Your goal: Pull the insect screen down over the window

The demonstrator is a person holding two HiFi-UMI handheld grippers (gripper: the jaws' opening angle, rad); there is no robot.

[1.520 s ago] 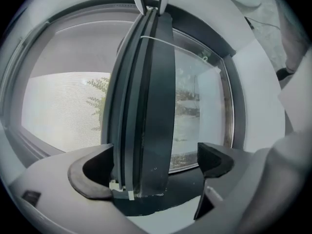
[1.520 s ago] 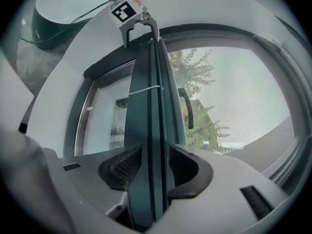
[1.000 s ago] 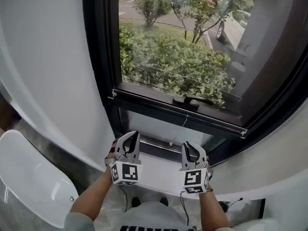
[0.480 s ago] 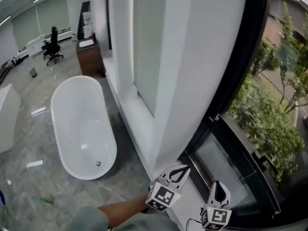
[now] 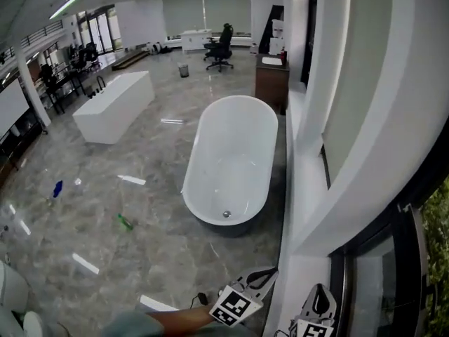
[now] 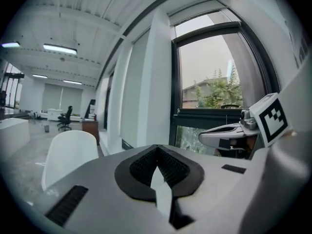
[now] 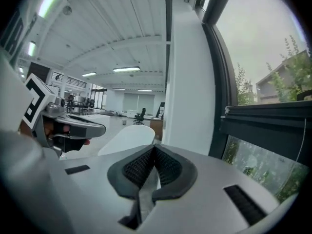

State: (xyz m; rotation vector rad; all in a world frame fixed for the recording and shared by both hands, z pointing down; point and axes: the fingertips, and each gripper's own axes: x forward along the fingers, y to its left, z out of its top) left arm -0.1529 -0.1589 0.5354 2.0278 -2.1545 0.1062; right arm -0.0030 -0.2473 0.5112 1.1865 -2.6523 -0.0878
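Note:
The window (image 5: pixel 382 272) shows only as a dark-framed strip at the head view's lower right. In the left gripper view the window (image 6: pixel 214 79) has a dark horizontal bar (image 6: pixel 209 113) across it; the right gripper view shows that bar (image 7: pixel 273 113) with a thin cord (image 7: pixel 304 141) hanging from it. My left gripper (image 5: pixel 271 273) sits at the bottom edge beside the white wall, shut and holding nothing. My right gripper (image 5: pixel 320 289) is just right of it, also shut with nothing in it. Each gripper view shows the pads pressed together.
A white freestanding bathtub (image 5: pixel 231 160) stands on the marble floor along the window wall. Beyond it are a wooden cabinet (image 5: pixel 270 79), an office chair (image 5: pixel 222 48) and a long white block (image 5: pixel 112 107). Small items, one of them green (image 5: pixel 124 221), lie on the floor at the left.
The head view has swung away from the window to the room with the bathtub. Both grippers have dropped to the bottom edge, away from the sill, the left one rolled onto its side.

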